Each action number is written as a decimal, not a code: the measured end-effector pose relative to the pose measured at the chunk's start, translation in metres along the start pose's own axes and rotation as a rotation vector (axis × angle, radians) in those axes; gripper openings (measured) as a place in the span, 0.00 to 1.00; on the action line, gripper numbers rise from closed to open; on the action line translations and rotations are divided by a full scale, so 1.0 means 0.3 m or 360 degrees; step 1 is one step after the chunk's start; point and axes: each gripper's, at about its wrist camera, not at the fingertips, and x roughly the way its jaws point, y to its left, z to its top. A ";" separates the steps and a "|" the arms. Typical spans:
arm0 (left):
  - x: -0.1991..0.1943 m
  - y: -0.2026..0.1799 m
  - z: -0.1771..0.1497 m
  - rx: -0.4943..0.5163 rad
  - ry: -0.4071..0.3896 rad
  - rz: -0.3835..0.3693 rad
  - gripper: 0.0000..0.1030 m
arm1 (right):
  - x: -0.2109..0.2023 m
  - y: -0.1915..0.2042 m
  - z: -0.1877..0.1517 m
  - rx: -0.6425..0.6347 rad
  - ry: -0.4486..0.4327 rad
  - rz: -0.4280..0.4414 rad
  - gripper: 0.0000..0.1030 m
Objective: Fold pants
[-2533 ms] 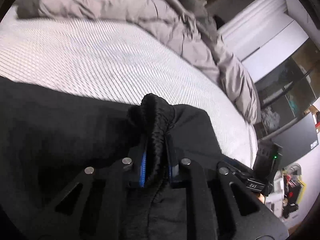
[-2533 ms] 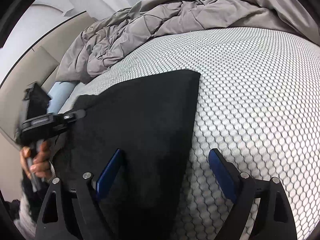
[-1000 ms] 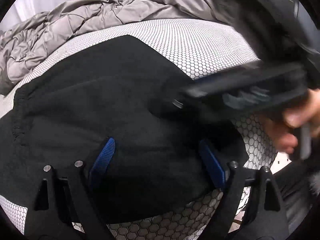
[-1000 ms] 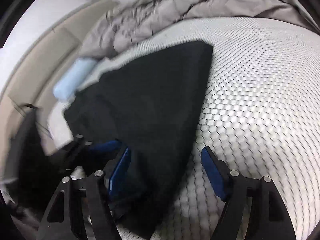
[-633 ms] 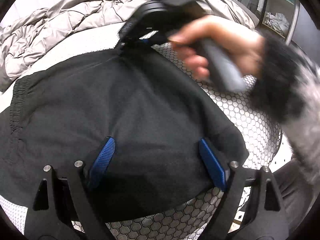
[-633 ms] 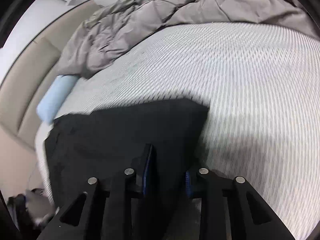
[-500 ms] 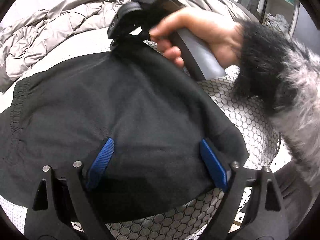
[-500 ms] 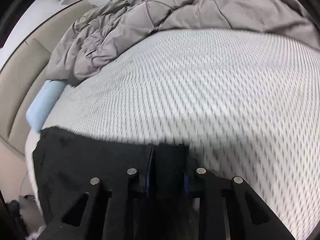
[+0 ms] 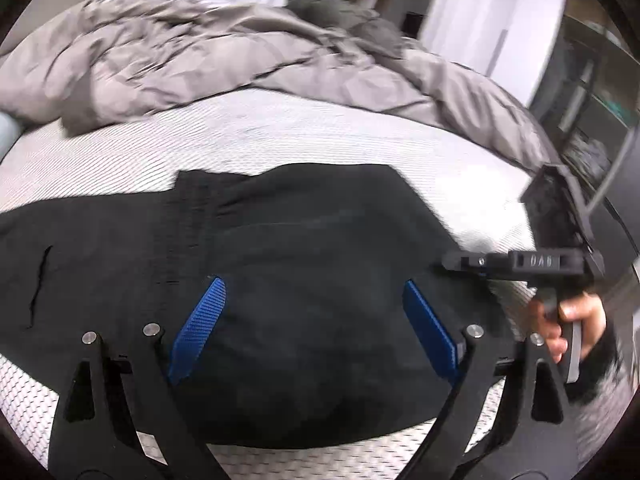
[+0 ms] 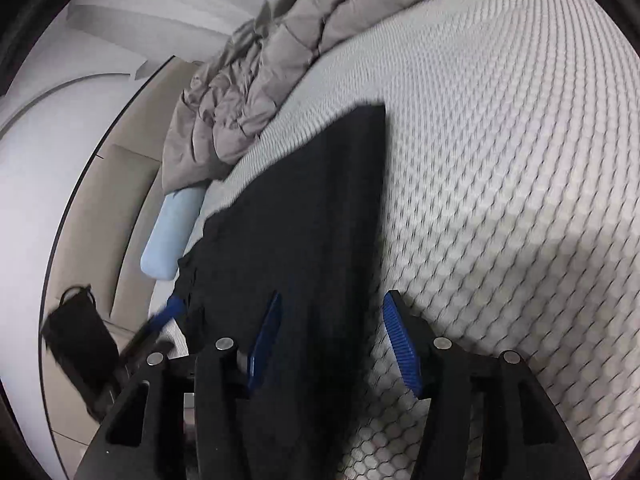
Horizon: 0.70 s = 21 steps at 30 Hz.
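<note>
The black pants [image 9: 312, 248] lie folded and flat on the white honeycomb mattress [image 9: 280, 136], waistband to the left. My left gripper [image 9: 318, 326] hovers open above their near part, and its blue pads touch nothing. In the right wrist view the pants [image 10: 316, 220] stretch away to a far corner. My right gripper [image 10: 332, 340] is over their right edge with its jaws opening. Cloth lies under the gap, but the pads do not press on it. The right gripper [image 9: 520, 260] also shows at the right of the left wrist view, in a person's hand [image 9: 568, 320].
A crumpled grey duvet [image 9: 200, 64] covers the back of the bed. A light blue pillow [image 10: 172, 236] lies by the beige headboard [image 10: 120, 208]. Dark shelving [image 9: 588, 112] stands past the bed's right side. Bare mattress [image 10: 500, 160] spreads right of the pants.
The right gripper, shut on the pants' far corner half a second ago, has let go and drawn back to the near right edge. The left gripper pulled back, still open.
</note>
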 end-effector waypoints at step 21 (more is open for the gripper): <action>0.131 -0.068 -0.154 0.0610 0.0296 -0.0154 0.78 | 0.170 0.379 -0.252 -0.0976 0.0059 -0.0516 0.47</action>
